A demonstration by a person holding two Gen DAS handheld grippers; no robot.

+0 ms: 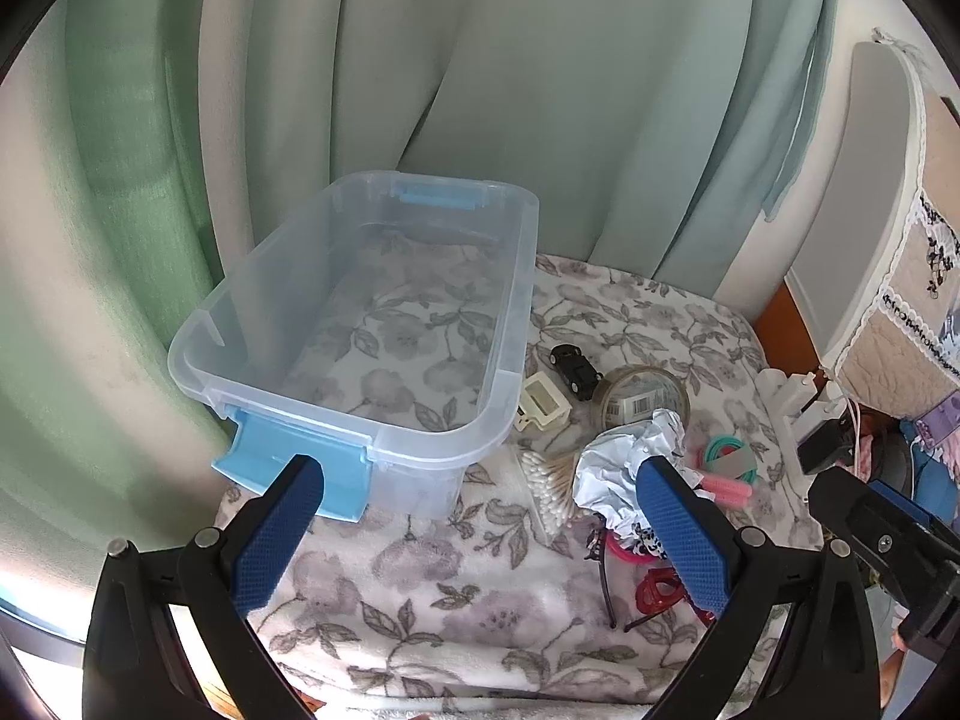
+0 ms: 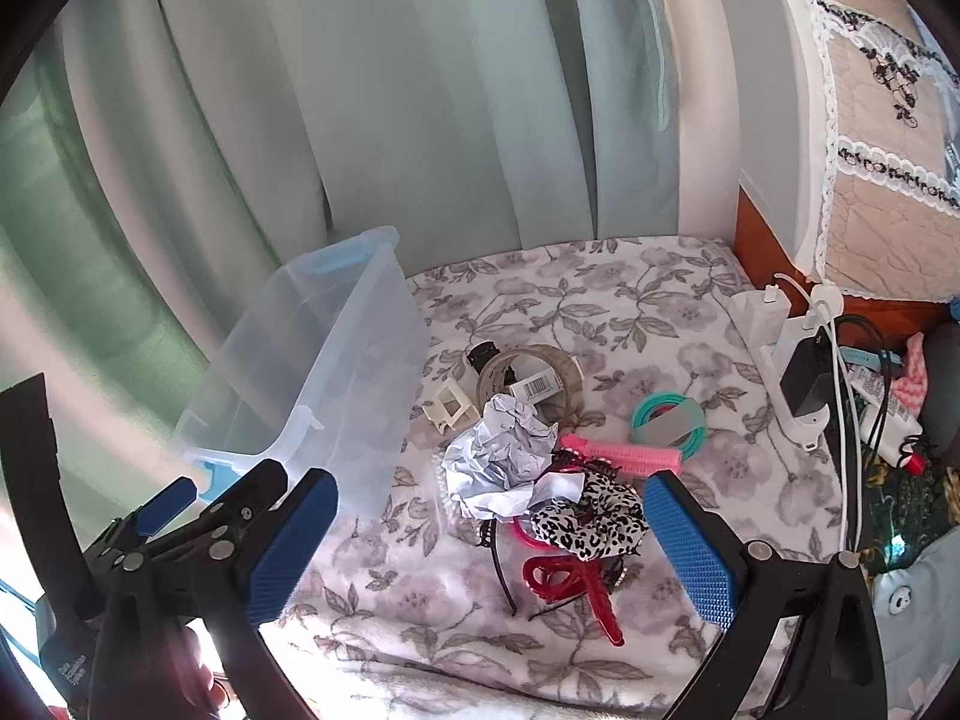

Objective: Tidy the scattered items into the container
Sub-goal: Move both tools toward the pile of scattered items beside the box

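The clear plastic container (image 1: pixel 360 324) with blue latches stands empty on the left of the floral blanket. Just right of it lie a black toy car (image 1: pixel 575 369), a cream clip (image 1: pixel 543 402), a tape roll (image 1: pixel 645 399), cotton swabs (image 1: pixel 549 480) and crumpled paper (image 1: pixel 624 456). My left gripper (image 1: pixel 480 471) hangs open over the container's near right corner and holds nothing. My right gripper (image 2: pixel 489 483) is open above a leopard scrunchie (image 2: pixel 591 519), a red claw clip (image 2: pixel 570 585) and a black headband (image 2: pixel 501 564). A pink roller (image 2: pixel 624 453) and teal hair ties (image 2: pixel 669 420) lie further back.
Pale curtains (image 1: pixel 480 90) hang right behind the container. A white power strip with chargers and cables (image 2: pixel 798 372) lines the blanket's right edge, with a bottle (image 2: pixel 888 420) and other clutter beyond. The near part of the blanket (image 1: pixel 450 600) is bare.
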